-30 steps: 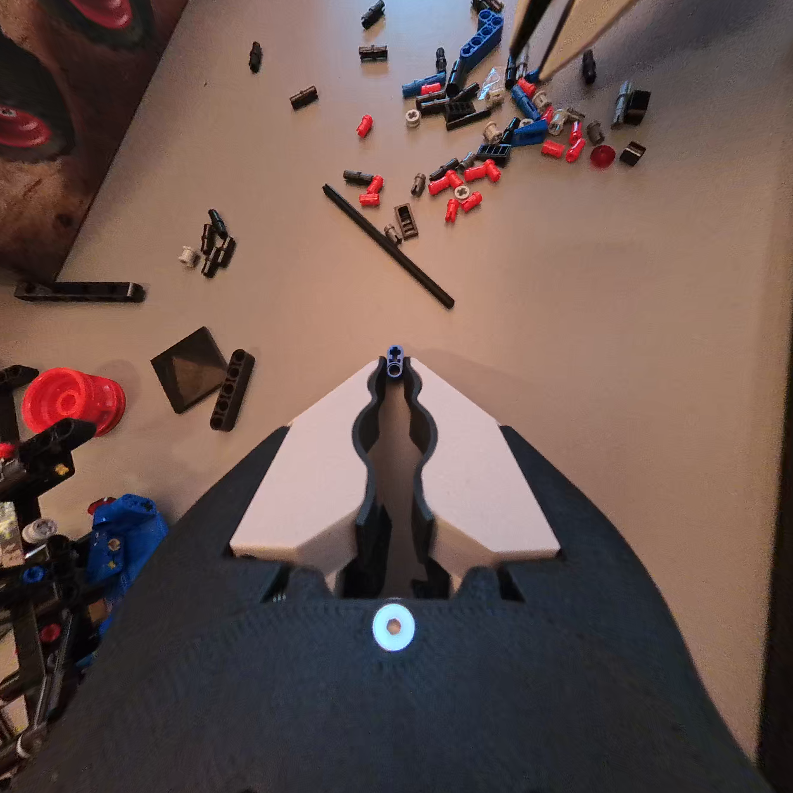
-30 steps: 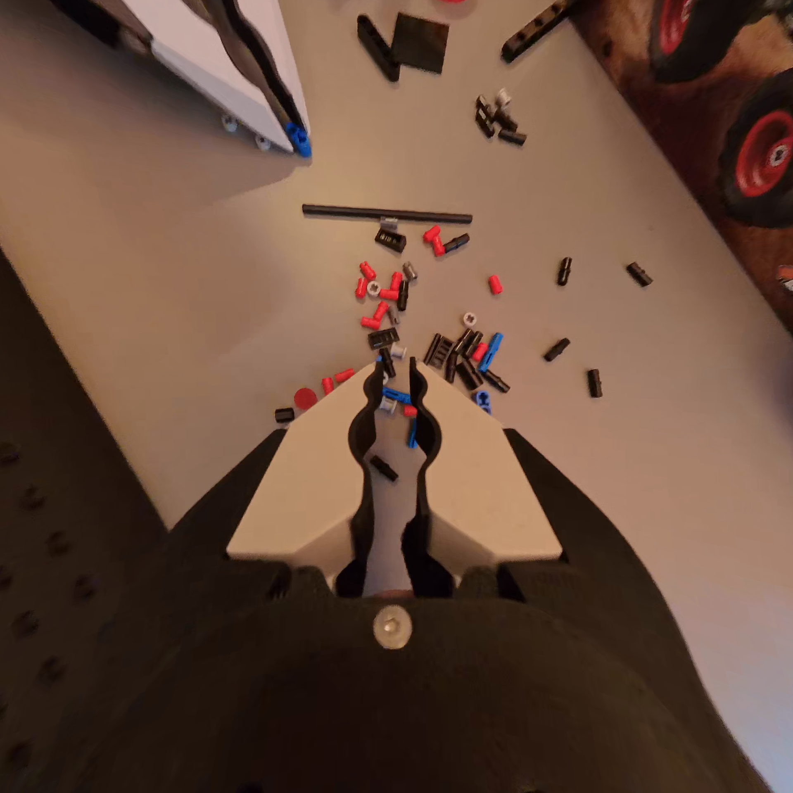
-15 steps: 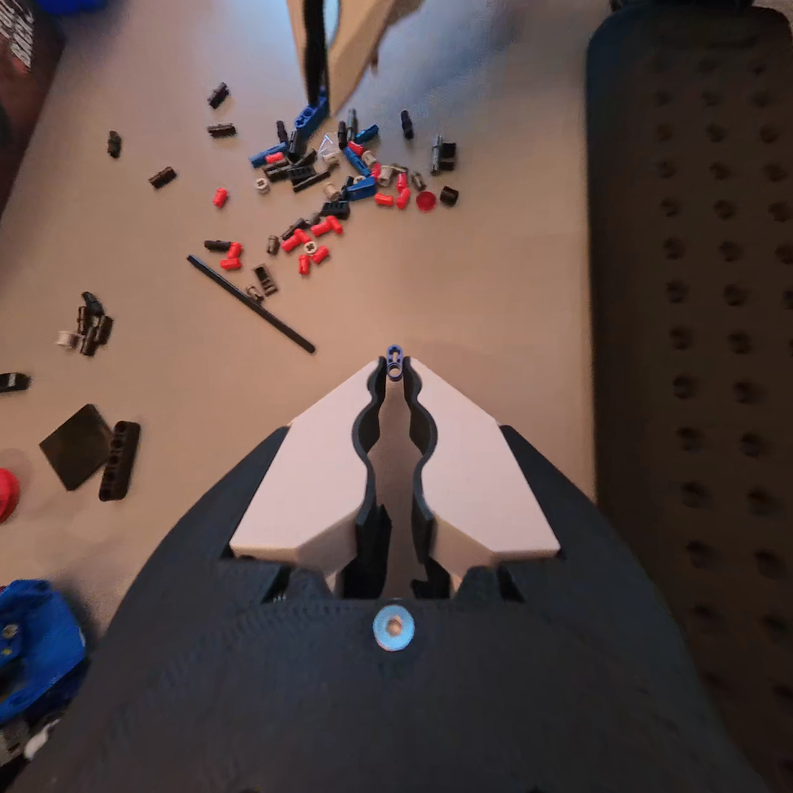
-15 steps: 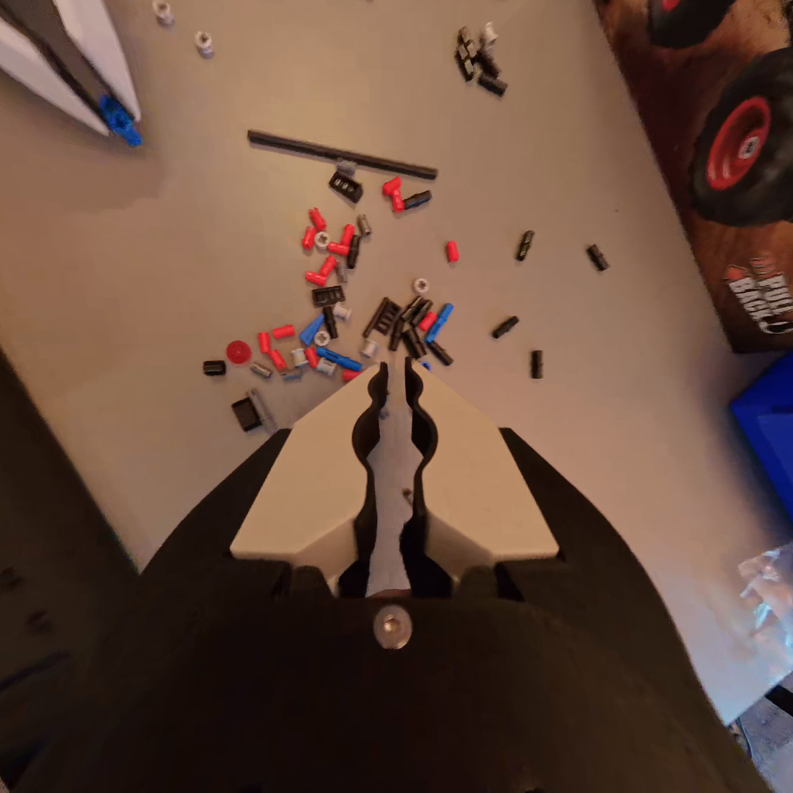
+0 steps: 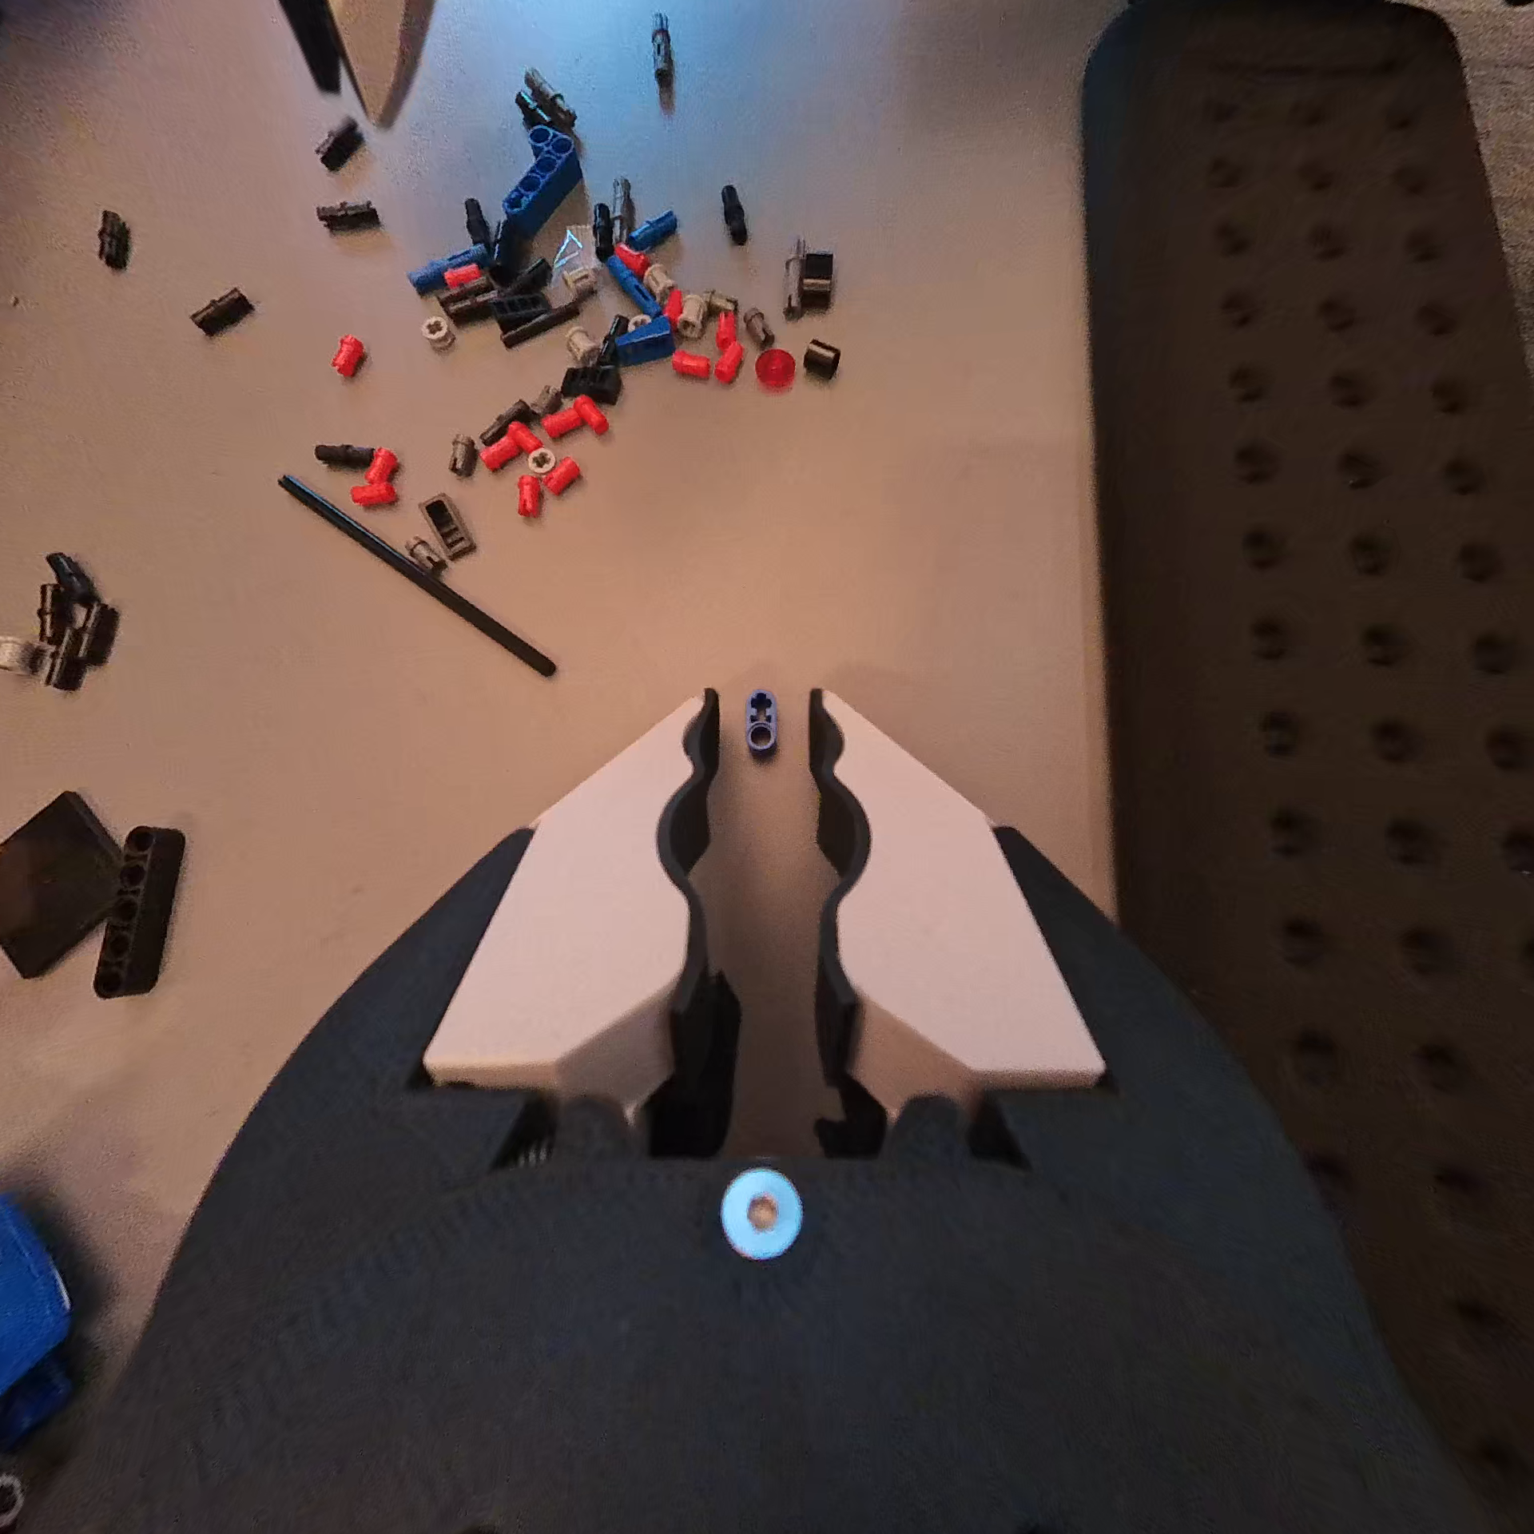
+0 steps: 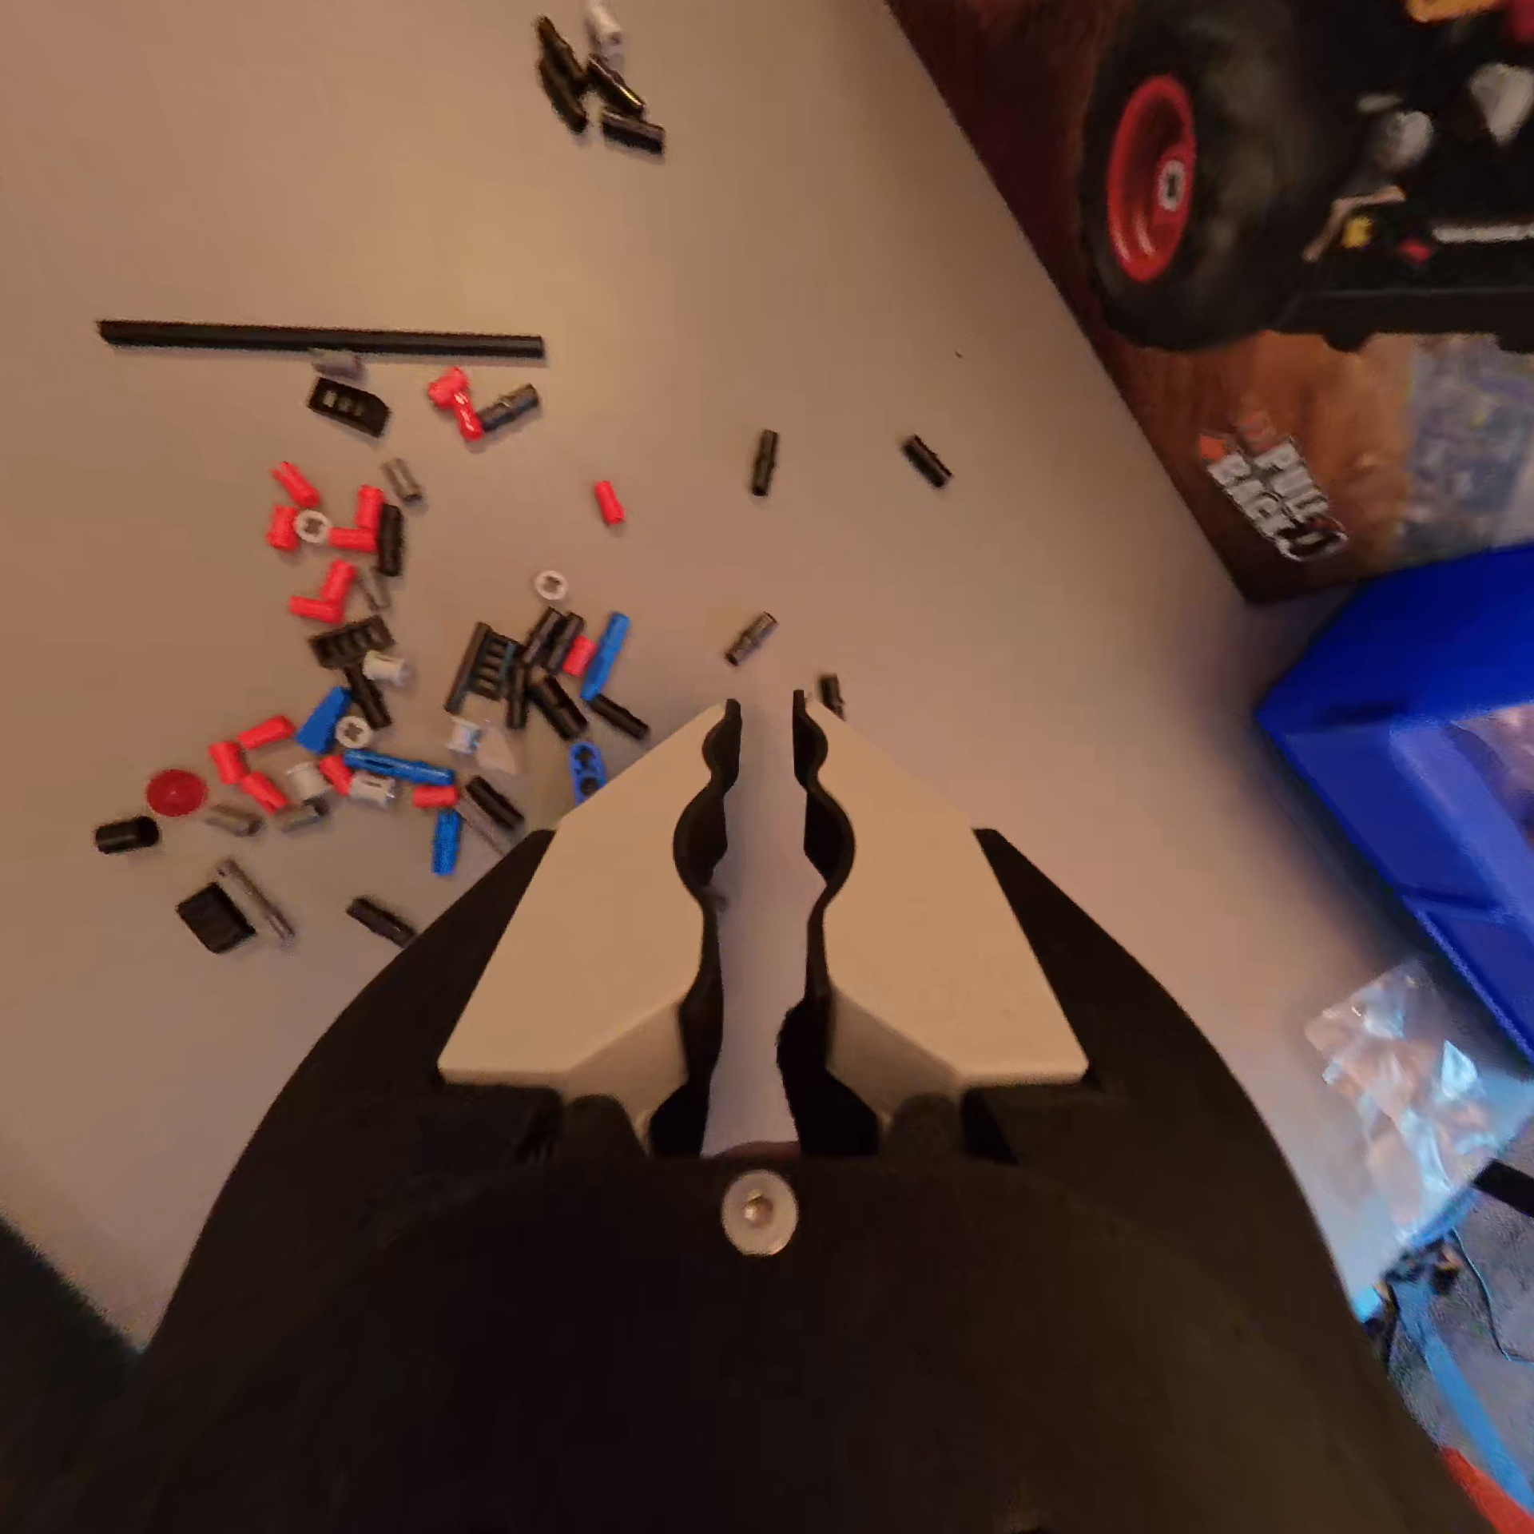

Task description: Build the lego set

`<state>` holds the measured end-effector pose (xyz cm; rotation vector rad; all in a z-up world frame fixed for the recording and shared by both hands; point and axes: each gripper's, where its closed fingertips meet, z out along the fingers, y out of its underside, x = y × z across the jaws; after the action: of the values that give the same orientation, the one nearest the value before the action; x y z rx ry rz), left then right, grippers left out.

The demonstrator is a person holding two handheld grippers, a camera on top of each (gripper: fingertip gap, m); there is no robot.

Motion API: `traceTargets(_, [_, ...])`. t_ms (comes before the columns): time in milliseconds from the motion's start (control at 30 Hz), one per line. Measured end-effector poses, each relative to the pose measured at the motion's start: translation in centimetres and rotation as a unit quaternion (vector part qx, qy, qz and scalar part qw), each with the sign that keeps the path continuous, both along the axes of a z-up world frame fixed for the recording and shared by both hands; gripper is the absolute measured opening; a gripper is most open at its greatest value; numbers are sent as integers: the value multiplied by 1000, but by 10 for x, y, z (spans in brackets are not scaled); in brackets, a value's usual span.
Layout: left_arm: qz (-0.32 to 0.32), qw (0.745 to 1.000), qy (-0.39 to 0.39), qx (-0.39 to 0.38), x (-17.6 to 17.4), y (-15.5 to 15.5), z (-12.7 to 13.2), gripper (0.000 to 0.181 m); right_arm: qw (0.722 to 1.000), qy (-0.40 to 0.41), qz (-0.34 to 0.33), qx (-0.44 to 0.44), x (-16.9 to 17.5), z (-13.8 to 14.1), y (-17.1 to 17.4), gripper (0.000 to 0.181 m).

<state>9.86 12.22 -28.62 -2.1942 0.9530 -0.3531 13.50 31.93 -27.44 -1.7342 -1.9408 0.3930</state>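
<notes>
- Lego pieces (image 5: pixel 581 332) lie scattered over our tan table (image 5: pixel 830 539): small red, black, blue and grey pins and connectors, mostly toward 11 o'clock in the left wrist view and toward 9 o'clock in the right wrist view.
- We see our left gripper (image 5: pixel 759 705) with its fingers spread, touching nothing.
- Between its fingertips, clear of both, a small blue connector (image 5: pixel 761 720) with two holes rests on the table.
- A long black axle (image 5: pixel 415 577) lies slantwise at 10 o'clock from that connector, well apart from it.
- A blue angled beam (image 5: pixel 544 174) sits at the far edge of the pile, toward 11 o'clock.
- A black square panel (image 5: pixel 50 880) and a black beam with holes (image 5: pixel 139 909) lie just beside each other at 9 o'clock.
- A dark pad with rows of dimples (image 5: pixel 1328 581) runs along the 3 o'clock side.
- Our right gripper (image 6: pixel 764 705) has its fingers slightly parted and holds nothing; it hovers over bare table just right of the pile.
- In its view the box with a red-wheeled truck picture (image 6: pixel 1245 207) sits at 1 o'clock, a blue bin (image 6: pixel 1411 747) at 3 o'clock, and a clear plastic bag (image 6: pixel 1411 1096) at 4 o'clock.
</notes>
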Motion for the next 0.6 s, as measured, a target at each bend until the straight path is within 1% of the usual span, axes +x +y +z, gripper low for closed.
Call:
traceTargets(133, [-3, 1000, 12, -6, -4, -2, -3, 22, 1000, -7, -10, 1, 19, 7, 8, 10])
traceTargets(233, [-7, 1000, 9, -13, -5, -5, -4, 23, 1000, -18, 2, -4, 33, 7, 4, 10])
traceTargets(433, [-9, 1000, 8, -18, -6, -7, -5, 23, 999, -43, 26, -18, 49, -3, -11, 10])
traceTargets(600, [-13, 1000, 10, -20, -6, -7, -7, 23, 997, -59, 39, -25, 56, -12, -14, 11])
